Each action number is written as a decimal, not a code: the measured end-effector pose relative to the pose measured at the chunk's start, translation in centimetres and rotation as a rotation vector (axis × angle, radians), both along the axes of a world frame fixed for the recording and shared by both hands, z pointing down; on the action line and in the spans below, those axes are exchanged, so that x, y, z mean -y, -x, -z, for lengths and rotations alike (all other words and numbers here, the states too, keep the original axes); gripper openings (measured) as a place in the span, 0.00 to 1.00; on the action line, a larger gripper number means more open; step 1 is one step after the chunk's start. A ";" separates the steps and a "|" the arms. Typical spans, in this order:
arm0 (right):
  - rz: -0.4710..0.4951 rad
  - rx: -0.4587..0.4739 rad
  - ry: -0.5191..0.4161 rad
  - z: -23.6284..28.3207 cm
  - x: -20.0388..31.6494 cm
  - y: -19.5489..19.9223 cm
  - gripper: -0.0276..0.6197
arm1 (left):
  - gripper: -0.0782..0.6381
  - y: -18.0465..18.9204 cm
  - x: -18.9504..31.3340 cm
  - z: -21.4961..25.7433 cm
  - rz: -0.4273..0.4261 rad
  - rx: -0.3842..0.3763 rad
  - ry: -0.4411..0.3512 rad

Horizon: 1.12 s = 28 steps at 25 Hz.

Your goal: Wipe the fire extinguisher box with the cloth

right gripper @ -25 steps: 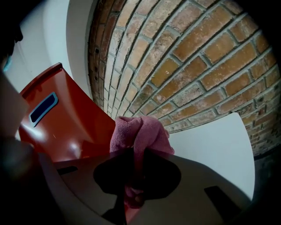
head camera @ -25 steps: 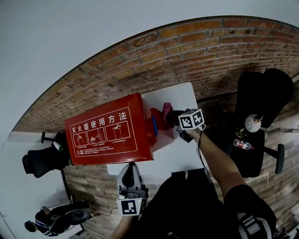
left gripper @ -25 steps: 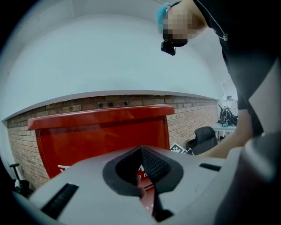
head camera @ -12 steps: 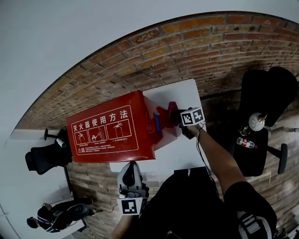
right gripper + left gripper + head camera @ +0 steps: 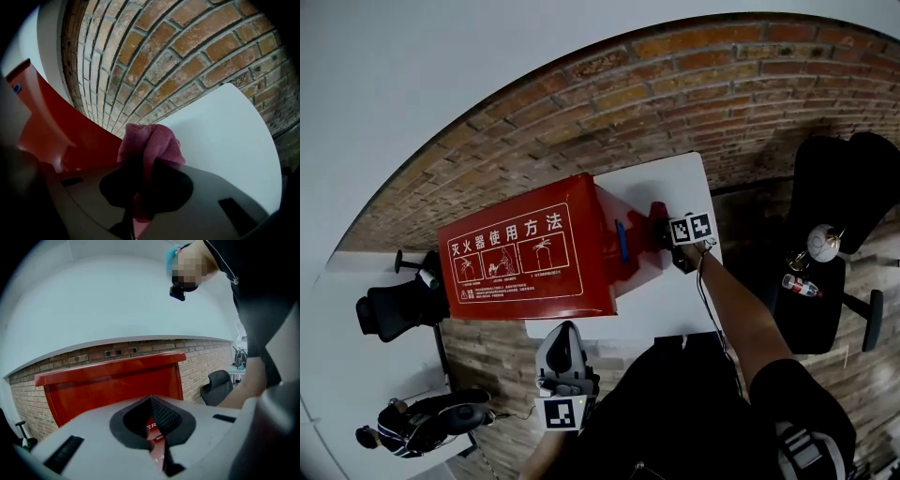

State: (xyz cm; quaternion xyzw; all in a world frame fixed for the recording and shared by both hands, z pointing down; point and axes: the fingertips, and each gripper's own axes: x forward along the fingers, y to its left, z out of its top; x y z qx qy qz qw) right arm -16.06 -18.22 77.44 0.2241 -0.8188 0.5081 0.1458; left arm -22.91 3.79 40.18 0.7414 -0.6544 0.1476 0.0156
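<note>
The red fire extinguisher box lies on a white table, its printed instruction face up and a blue handle on its right end. My right gripper is shut on a pink cloth and holds it at that right end. In the right gripper view the cloth bunches out of the right gripper, with the box just to the left. My left gripper hangs at the table's near edge, shut and empty. Past the left gripper, its own view shows the box.
A brick wall runs behind the table. A black chair at the right carries a bottle and a round object. Another black chair stands left of the box. A person sits at lower left.
The right gripper has turned a little and shifted slightly along the box's right end with the cloth still in it. The left gripper has stayed put.
</note>
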 end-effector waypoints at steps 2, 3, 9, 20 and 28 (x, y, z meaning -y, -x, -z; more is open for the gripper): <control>0.004 -0.024 0.021 -1.1 -0.2 0.0 0.14 | 0.18 0.2 -0.2 0.0 0.005 0.006 0.003; 0.007 -0.038 0.031 -1.7 -0.3 0.0 0.14 | 0.18 0.3 -0.3 -0.1 0.007 0.008 0.004; 0.016 -0.088 0.063 -3.7 -0.5 0.0 0.14 | 0.18 0.7 -0.9 -0.2 0.022 0.010 0.011; 0.009 -0.175 0.130 -6.2 -1.6 -0.3 0.14 | 0.18 1.0 -1.5 -0.8 0.033 0.016 0.033; 0.009 -0.206 0.129 -7.1 -1.6 -0.4 0.14 | 0.18 1.0 -1.7 -1.2 0.035 0.017 0.043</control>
